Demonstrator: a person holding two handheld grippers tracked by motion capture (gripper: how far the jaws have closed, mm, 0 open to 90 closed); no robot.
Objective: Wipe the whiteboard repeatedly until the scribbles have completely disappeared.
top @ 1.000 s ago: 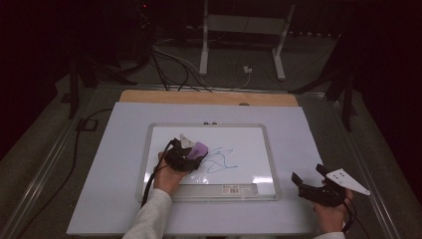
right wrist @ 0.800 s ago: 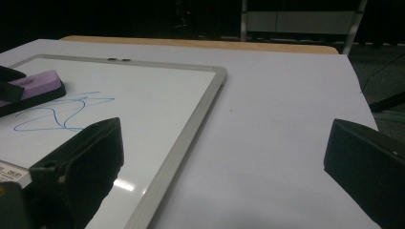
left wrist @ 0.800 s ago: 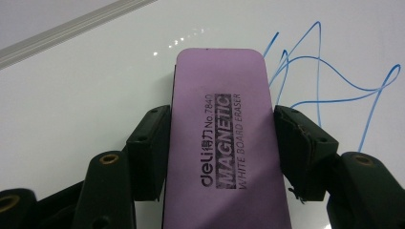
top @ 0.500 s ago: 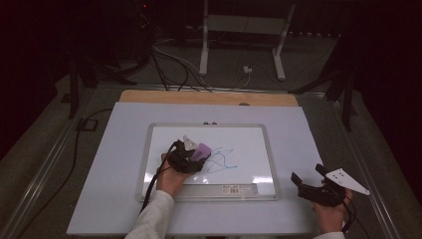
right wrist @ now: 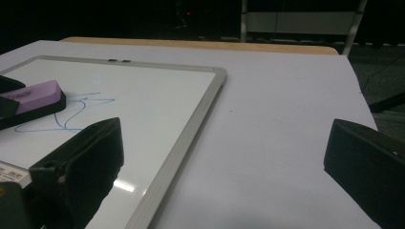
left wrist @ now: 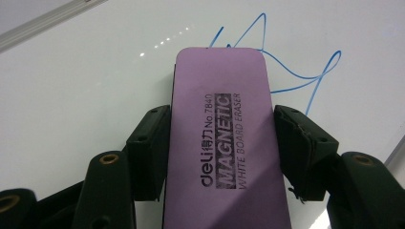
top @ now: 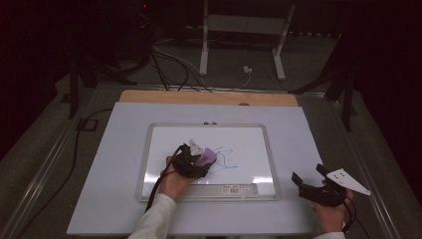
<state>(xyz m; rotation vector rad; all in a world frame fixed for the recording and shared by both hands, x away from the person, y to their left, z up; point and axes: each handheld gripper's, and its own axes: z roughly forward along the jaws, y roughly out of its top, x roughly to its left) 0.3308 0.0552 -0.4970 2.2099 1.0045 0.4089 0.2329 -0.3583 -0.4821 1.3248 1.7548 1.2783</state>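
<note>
The purple eraser point(top: 206, 157) is sitting in the left gripper point(top: 196, 162) on the whiteboard point(top: 249, 144) in the high view, barely shifted since a second ago. In the left gripper view, both jaws are clamping its sides beside the blue scribble point(left wrist: 305, 76). In the right gripper view, the right gripper point(right wrist: 222, 176) is gaping wide, holding nothing, over the white table point(right wrist: 286, 119).

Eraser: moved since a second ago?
Yes. The eraser, clamped in the left gripper, has shifted slightly right across the whiteboard, further onto the blue scribble.
</note>
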